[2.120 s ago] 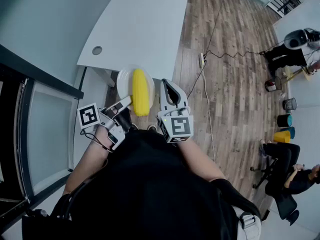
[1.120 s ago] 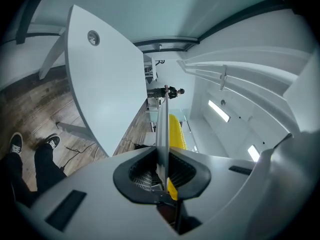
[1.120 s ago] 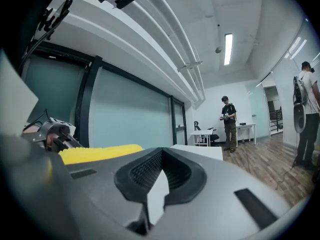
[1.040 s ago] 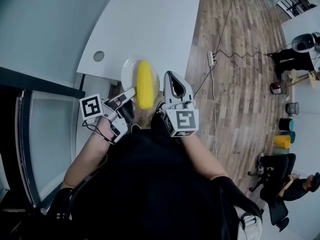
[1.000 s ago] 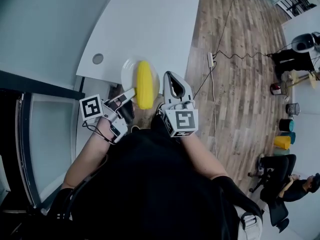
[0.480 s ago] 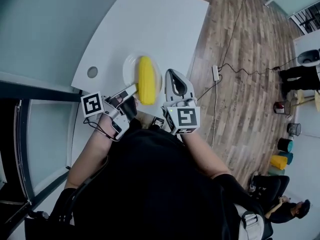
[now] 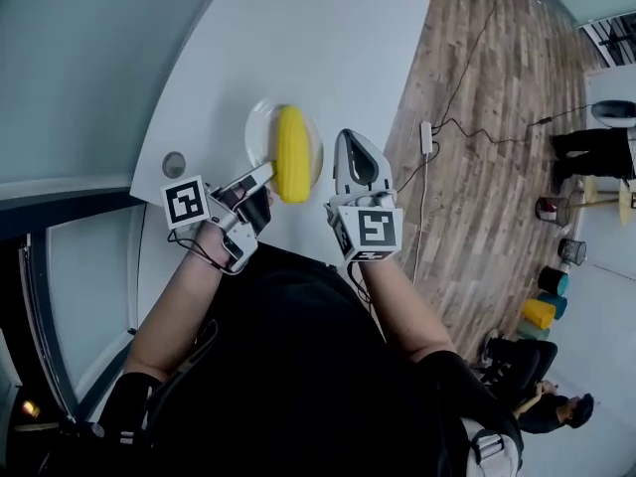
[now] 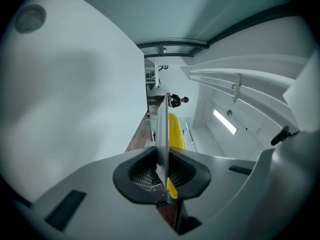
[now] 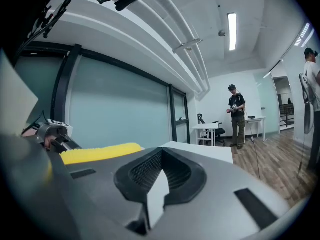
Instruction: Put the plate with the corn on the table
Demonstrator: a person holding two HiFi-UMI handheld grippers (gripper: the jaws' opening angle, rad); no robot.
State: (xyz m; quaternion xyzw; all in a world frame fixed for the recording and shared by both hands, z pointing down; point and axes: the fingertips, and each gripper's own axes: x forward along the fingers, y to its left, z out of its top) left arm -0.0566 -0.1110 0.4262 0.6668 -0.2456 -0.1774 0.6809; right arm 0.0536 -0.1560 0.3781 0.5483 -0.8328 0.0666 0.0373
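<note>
**Plate held over the near edge of the bench**

The left gripper (image 7: 260, 177) had its fingers clamped on the near rim of the white plate (image 7: 258, 132), which showed edge-on between them in the left gripper view. The yellow corn (image 7: 291, 153) lay lengthwise across the plate. Plate and corn sat over the near part of the white bench (image 7: 318, 48); whether the plate touched the top could not be told. The right gripper (image 7: 358, 157) hung just beside the plate with its fingers closed on nothing.

To finish well, the plate probably needed lowering level, since the loose cob could roll off a tilted dish. The far edge should likely land first, well in from the bench's edge, before the fingers let go and slid back along the rim.

The bench was bare and smooth, apart from a round cable hole (image 7: 174, 164) near its left corner. Beyond it lay a wood-plank floor (image 7: 487, 117) with a power strip (image 7: 426, 137), coloured bins (image 7: 542, 311) and a seated person (image 7: 527, 386).
</note>
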